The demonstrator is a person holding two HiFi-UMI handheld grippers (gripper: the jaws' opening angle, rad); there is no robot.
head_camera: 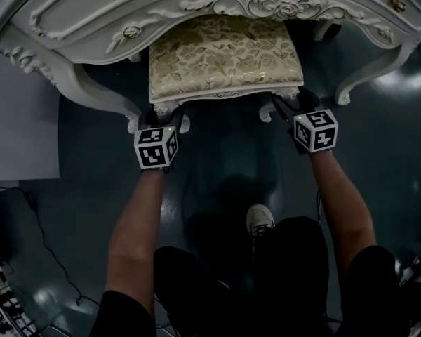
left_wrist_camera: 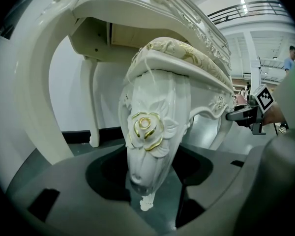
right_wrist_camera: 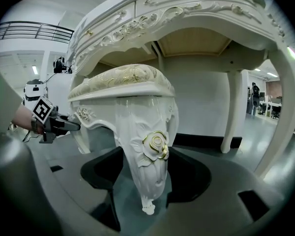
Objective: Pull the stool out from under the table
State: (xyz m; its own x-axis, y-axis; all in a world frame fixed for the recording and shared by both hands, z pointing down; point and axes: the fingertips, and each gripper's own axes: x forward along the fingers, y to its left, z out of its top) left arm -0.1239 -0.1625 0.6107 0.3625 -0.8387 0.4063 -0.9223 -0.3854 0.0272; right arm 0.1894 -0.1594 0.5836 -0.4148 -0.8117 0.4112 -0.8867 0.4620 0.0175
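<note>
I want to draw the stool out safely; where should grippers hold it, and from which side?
Probably by the left front leg and right front leg, at their thick carved tops, coming from the front: the table covers everything behind.

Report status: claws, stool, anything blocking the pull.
Left claw around one front leg of stool, right claw around the other; grip unconfirmed. Stool partly under table. Own shoe on floor behind, may block pull.
</note>
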